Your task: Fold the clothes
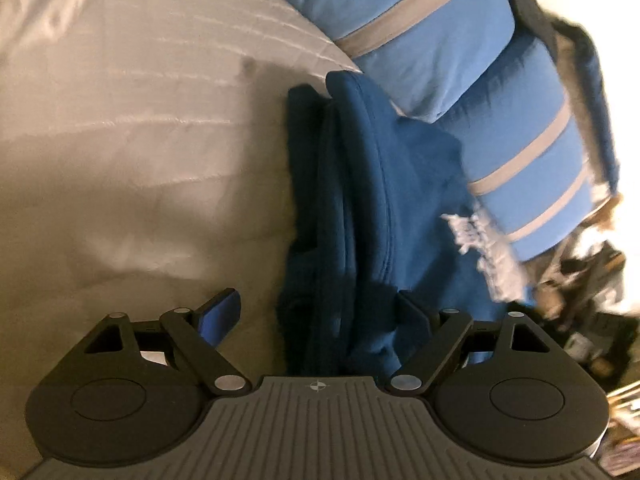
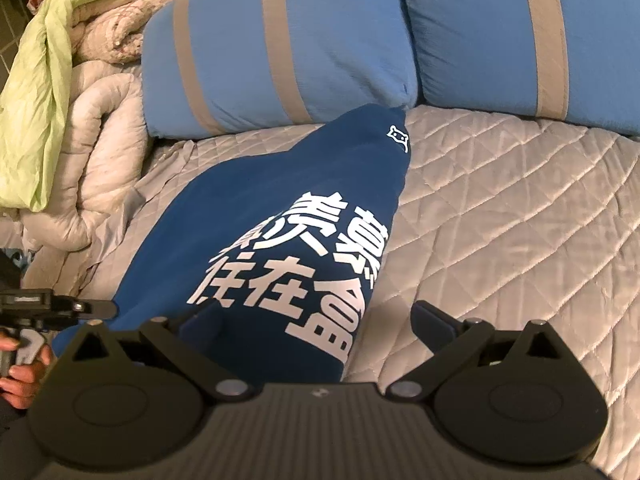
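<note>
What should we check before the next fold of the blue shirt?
1. Left hand-held gripper open, jaws apart: ok.
2. Right hand-held gripper open: ok.
3. Blue shirt lies on the quilted bedspread: ok.
4. Shirt already narrowed, layers stacked in the left view: ok.
5. Shirt's far end clear of the striped blue pillows: not ok, it reaches them.
6. Shirt's near hem flat: cannot tell, hidden by the grippers.

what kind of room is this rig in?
Most likely a bedroom, working on top of a bed. A quilted grey bedspread covers the surface, two blue pillows with grey stripes lie at its far end, and a bunched duvet is piled at the left. The blue shirt lies on the bedspread.
</note>
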Demonstrator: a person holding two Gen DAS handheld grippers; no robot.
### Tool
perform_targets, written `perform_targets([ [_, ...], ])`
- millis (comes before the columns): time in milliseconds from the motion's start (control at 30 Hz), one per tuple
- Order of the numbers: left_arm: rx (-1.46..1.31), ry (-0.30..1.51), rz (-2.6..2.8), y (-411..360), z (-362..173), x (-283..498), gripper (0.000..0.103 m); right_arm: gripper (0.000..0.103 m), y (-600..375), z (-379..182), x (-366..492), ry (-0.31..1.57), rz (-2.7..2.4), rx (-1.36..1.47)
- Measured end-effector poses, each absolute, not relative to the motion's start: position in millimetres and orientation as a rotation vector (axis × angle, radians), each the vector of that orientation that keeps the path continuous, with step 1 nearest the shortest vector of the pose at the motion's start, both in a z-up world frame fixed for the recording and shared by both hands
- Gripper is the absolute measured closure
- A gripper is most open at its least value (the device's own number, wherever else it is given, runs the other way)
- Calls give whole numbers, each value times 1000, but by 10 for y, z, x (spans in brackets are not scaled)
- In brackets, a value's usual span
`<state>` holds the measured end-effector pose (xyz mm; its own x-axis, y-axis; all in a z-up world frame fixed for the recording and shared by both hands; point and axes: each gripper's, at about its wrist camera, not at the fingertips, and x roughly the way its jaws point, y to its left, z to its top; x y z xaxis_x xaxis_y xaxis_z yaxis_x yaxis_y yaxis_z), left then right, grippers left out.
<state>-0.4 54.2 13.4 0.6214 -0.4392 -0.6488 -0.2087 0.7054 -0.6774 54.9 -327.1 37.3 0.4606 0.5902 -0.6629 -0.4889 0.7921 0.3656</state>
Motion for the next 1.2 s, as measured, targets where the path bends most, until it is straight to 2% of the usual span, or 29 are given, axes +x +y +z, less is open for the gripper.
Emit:
perform_targets([
  [133, -984, 881, -215, 711, -34, 38, 15, 0, -3290, 353, 571, 872, 650, 141],
  [467, -996, 929, -339, 507, -76, 195, 17, 0, -3339, 333, 680, 874, 623, 189],
  [533, -1034, 954, -341, 504, -119, 204, 36, 0, -3359, 325, 734, 870, 616, 214],
  [567, -1062, 982, -327, 511, -167, 208, 57, 0, -3371, 318, 767, 870, 610, 230],
  [600, -1084, 998, -318, 516, -207, 208, 62, 0, -3383, 304, 808, 874, 606, 250],
  [800, -1081, 953, -304, 481, -238, 150, 67, 0, -3419, 168, 1132, 912, 613, 390],
  [1200, -1046, 896, -285, 456, -195, 87, 68, 0, -3424, -292, 1803, 972, 688, 740],
])
